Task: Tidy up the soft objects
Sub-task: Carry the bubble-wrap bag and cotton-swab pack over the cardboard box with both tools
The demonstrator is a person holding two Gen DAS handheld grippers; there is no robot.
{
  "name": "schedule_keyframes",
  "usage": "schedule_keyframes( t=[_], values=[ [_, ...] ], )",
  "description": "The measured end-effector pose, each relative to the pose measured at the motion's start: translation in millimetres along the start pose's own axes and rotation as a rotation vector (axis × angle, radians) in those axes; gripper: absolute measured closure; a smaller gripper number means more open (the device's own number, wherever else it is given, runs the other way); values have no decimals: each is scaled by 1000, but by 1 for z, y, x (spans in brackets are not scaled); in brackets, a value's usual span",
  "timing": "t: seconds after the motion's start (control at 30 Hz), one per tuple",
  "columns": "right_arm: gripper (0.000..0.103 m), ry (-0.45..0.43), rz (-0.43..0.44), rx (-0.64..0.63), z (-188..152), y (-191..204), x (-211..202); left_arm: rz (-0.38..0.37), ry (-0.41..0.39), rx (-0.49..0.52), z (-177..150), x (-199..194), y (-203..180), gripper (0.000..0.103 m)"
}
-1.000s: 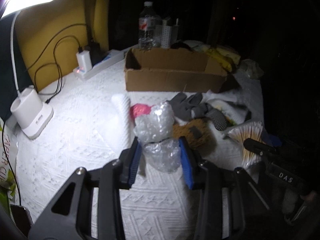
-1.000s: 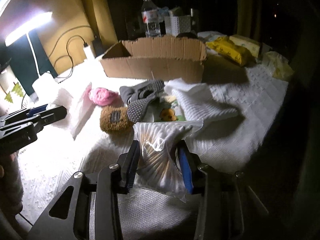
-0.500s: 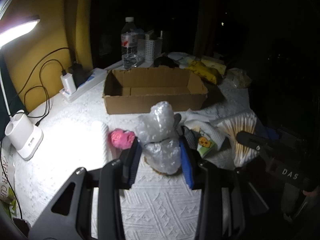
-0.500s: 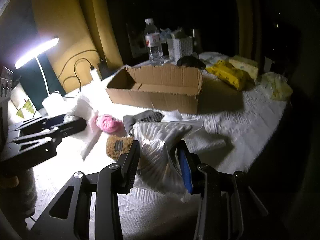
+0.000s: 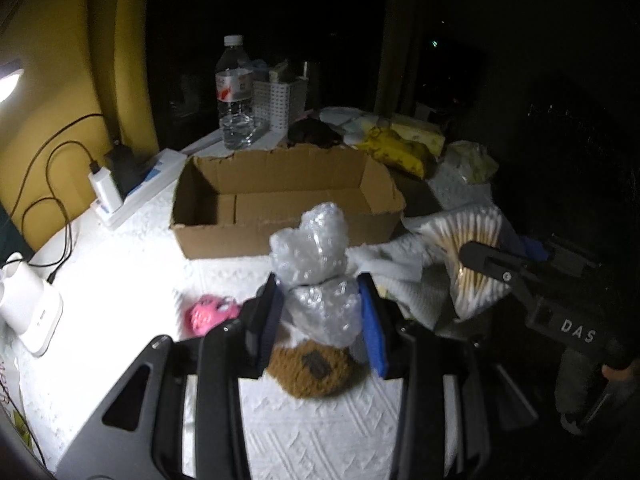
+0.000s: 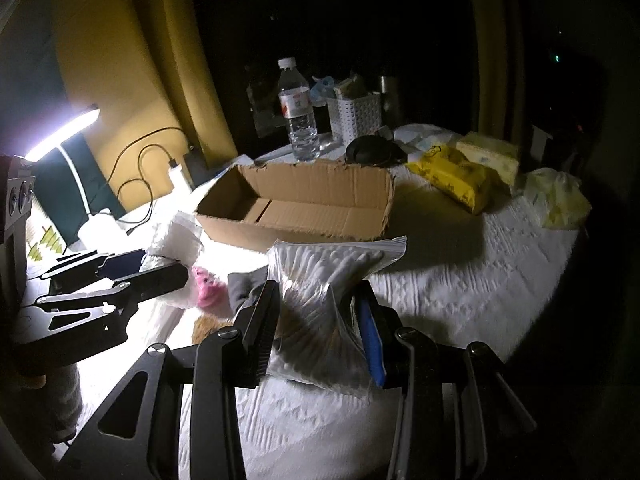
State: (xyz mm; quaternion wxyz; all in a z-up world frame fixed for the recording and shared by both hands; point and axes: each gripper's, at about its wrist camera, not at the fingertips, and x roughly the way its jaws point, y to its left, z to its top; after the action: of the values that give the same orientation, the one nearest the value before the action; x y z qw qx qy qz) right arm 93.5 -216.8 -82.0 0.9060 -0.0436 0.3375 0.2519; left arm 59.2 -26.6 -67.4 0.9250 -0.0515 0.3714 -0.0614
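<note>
My left gripper point(image 5: 320, 312) is shut on a wad of clear bubble wrap point(image 5: 312, 256) and holds it above the table, in front of the open cardboard box point(image 5: 280, 200). My right gripper point(image 6: 320, 320) is shut on a clear bag of cotton swabs point(image 6: 324, 280), lifted in front of the same box point(image 6: 296, 204). The bag also shows in the left wrist view point(image 5: 472, 248), and the left gripper in the right wrist view point(image 6: 132, 276). A pink soft ball point(image 5: 208, 314), a brown plush piece point(image 5: 312, 368) and a grey glove point(image 6: 244, 288) lie on the white cloth.
A water bottle point(image 5: 236, 96) and white basket point(image 5: 280, 100) stand behind the box. A power strip with chargers point(image 5: 132, 184) and a lamp base point(image 5: 28, 312) are at the left. Yellow packets point(image 6: 456, 176) and a plastic bag point(image 6: 556, 196) lie at the right.
Both grippers have risen and moved toward the box with their loads. The box interior now shows in both views.
</note>
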Motion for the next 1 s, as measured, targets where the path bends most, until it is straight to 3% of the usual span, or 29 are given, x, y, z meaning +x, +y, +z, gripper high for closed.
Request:
schedule_keyframes(
  t=[1.0],
  values=[
    [63,-5,49,25,69,-48,94,-39,10,-30,71,102,5,65]
  ],
)
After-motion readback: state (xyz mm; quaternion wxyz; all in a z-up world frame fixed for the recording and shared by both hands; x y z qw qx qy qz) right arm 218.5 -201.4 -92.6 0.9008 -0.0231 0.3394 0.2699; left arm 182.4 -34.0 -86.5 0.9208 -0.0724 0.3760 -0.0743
